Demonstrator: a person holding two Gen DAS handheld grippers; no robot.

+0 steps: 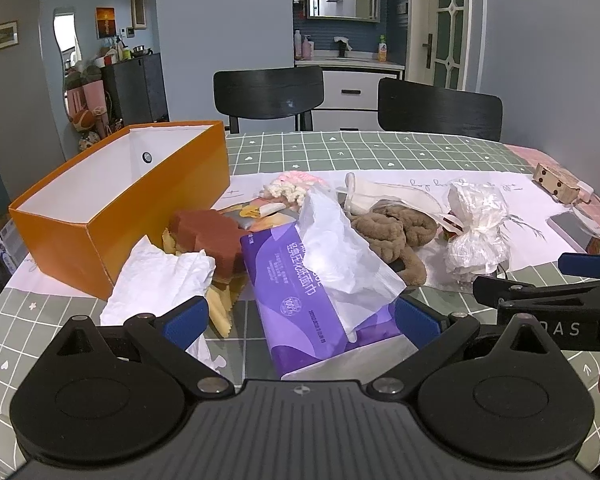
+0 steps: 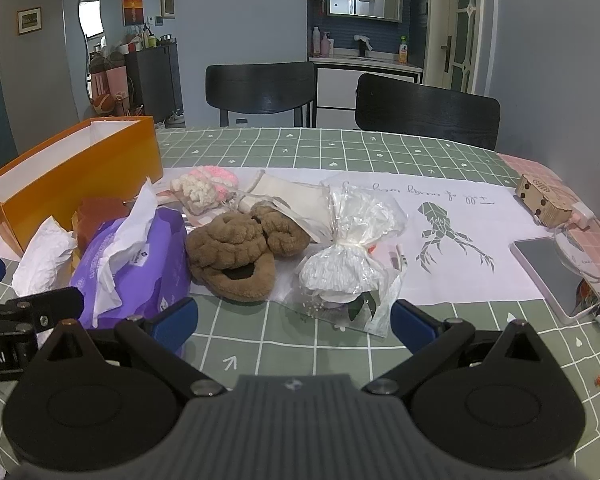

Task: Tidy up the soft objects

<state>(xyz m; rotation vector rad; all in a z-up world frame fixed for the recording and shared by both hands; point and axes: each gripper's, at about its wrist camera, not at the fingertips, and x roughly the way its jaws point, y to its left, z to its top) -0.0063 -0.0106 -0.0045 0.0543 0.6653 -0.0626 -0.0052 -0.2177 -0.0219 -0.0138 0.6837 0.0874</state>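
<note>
We see the soft things heaped mid-worktop (image 2: 300,148): a purple tissue pack (image 1: 312,300) with a white plastic bag (image 1: 340,248) draped over it, brown fluffy slippers (image 2: 236,252) just beside it, a pink and cream knitted piece (image 2: 204,184) behind, and a tied clear bag (image 2: 352,248) to the right. An open orange box (image 1: 112,200) stands left of the heap. Our left tool (image 1: 300,316) hovers wide open with the near end of the tissue pack between its fingers, holding nothing; our right tool (image 2: 296,320) is likewise spread wide and empty before the clear bag.
</note>
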